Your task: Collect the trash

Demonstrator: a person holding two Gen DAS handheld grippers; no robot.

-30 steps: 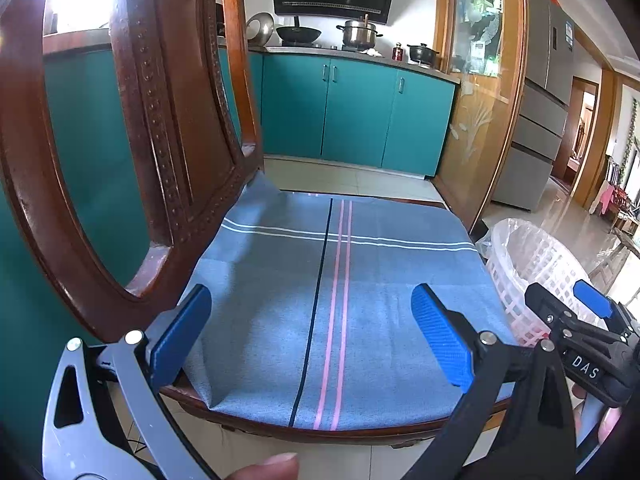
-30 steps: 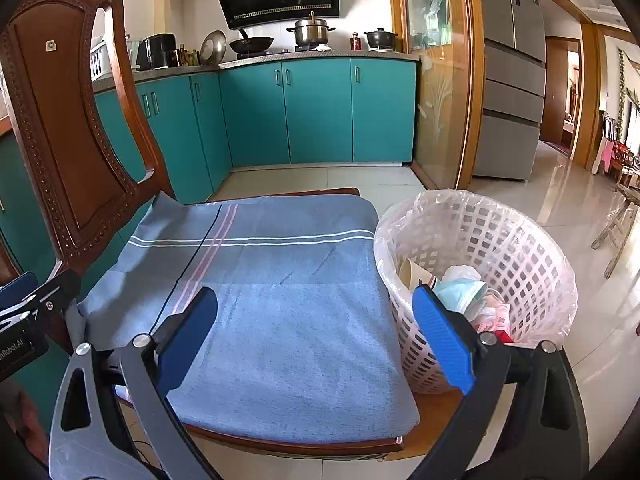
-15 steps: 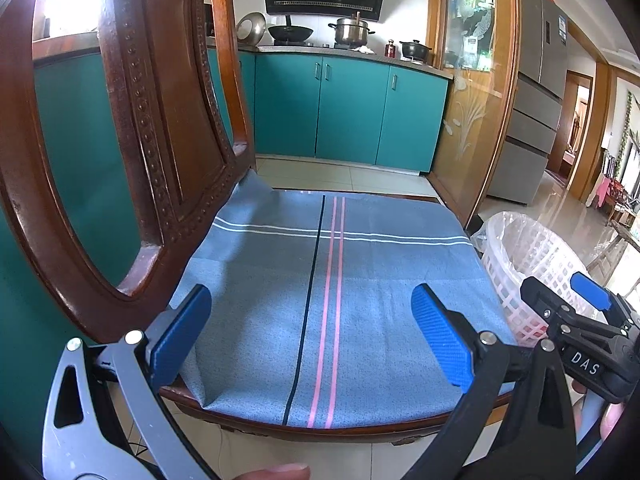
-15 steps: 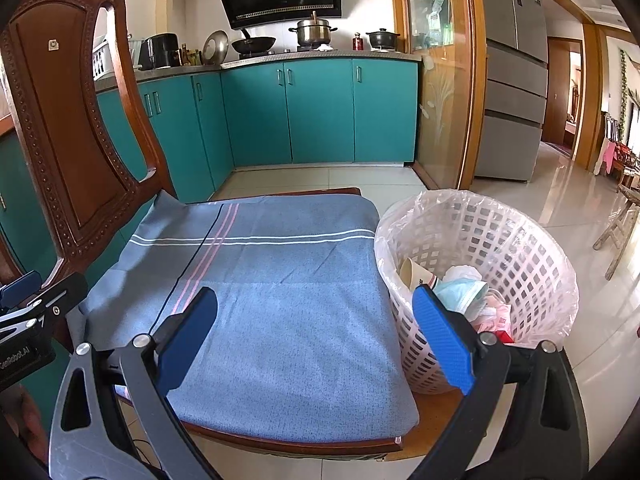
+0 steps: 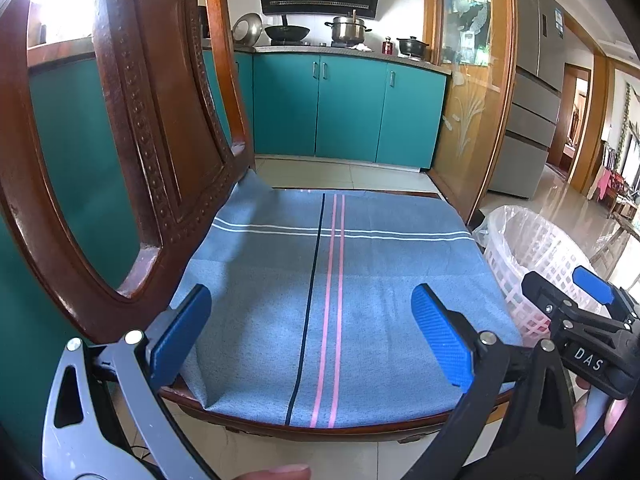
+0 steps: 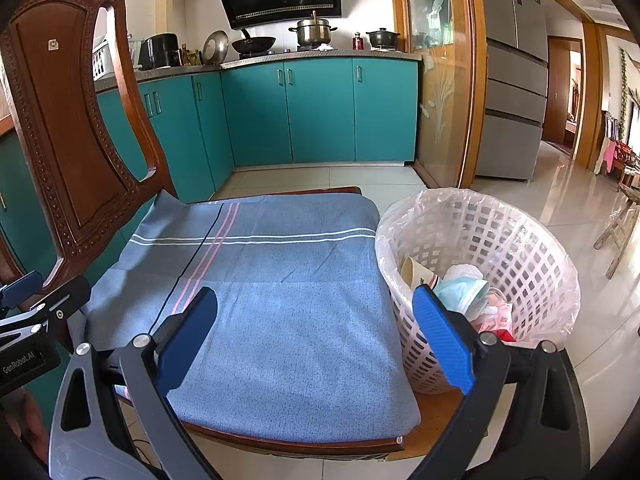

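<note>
Both empty and spread wide over the blue cloth [image 6: 280,300] on the chair [image 6: 60,120]: left gripper [image 5: 312,332], right gripper [image 6: 316,336]. Trash [image 6: 460,292] already in the basket [image 6: 520,248] beside the seat. No loose trash apparent on the cloth; check outside the views before withdrawing.

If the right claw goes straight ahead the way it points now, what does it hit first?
Most likely the blue cloth on the chair seat: the open right claw points along it, tilted slightly down. The white basket sits right of that line. Depth is hard to judge here.
</note>
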